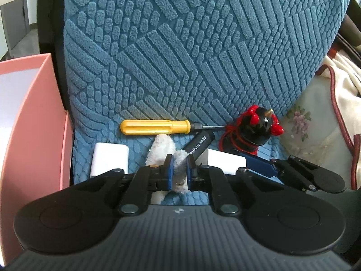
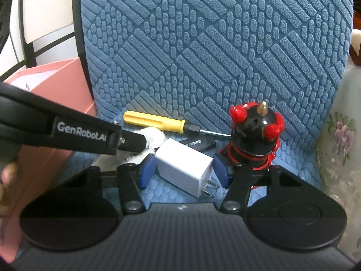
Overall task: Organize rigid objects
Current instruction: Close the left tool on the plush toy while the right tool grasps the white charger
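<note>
On the blue textured chair seat lie a yellow-handled screwdriver (image 1: 155, 127) (image 2: 158, 122), a black lighter (image 1: 199, 144) (image 2: 199, 144), a black figure with red horns (image 1: 257, 126) (image 2: 257, 133), a white block (image 1: 110, 158) and a white charger (image 2: 185, 164) (image 1: 225, 161). My left gripper (image 1: 179, 171) is shut on a white fluffy plush toy (image 1: 161, 146) (image 2: 152, 136). My right gripper (image 2: 183, 171) is open, its jaws on either side of the white charger, not pressing it. The left gripper's arm crosses the right wrist view (image 2: 67, 133).
A pink open box (image 1: 29, 122) (image 2: 56, 83) stands left of the chair. The blue chair back (image 1: 191, 45) rises behind the objects. A floral cream cloth (image 2: 338, 140) lies at the right.
</note>
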### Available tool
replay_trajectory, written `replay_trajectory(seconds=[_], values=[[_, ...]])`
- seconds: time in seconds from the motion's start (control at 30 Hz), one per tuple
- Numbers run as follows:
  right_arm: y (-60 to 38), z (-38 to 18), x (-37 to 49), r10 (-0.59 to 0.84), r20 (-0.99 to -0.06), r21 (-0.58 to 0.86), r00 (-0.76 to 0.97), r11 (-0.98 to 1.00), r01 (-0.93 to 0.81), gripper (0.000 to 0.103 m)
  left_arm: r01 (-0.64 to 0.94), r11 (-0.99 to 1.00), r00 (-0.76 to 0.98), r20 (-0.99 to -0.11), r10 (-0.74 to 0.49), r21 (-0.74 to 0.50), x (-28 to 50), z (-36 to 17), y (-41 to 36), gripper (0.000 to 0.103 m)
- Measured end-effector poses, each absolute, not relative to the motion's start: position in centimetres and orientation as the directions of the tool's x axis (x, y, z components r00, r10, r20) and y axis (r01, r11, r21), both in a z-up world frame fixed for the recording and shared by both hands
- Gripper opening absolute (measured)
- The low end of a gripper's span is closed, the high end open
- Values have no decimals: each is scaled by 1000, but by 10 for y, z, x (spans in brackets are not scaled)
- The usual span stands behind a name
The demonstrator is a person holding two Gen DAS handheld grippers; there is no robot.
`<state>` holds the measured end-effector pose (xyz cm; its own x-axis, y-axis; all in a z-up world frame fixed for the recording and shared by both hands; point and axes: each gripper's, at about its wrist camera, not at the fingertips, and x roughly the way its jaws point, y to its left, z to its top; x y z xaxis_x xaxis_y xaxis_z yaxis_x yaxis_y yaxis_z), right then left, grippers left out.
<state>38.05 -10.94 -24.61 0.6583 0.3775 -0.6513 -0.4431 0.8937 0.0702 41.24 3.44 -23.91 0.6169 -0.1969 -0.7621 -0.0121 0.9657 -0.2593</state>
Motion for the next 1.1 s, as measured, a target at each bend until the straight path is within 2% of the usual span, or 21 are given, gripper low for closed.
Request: replay_trajectory(seconds=[0.4, 0.6, 0.8, 0.97, 1.1], values=[[-139, -230, 333, 342, -713, 172, 612, 931, -321, 59, 6, 956, 617, -751, -235, -294, 366, -223, 32, 12], [-150, -223, 313, 310, -746, 172, 590, 945, -279, 59, 18, 945, 622, -737, -266, -326, 334, -210, 28, 10], [-158, -218, 292, 284, -758, 169, 588, 955, -243, 59, 37, 953, 619, -742, -257, -299, 308, -205, 19, 10], [-169, -217, 280, 253, -780, 237, 573, 966, -105, 59, 65, 964, 601, -760, -245, -259, 285, -207, 10, 10], [-168, -216, 272, 246, -788, 226, 565, 968, -107, 59, 91, 969, 577, -781, -239, -229, 270, -218, -1, 10]])
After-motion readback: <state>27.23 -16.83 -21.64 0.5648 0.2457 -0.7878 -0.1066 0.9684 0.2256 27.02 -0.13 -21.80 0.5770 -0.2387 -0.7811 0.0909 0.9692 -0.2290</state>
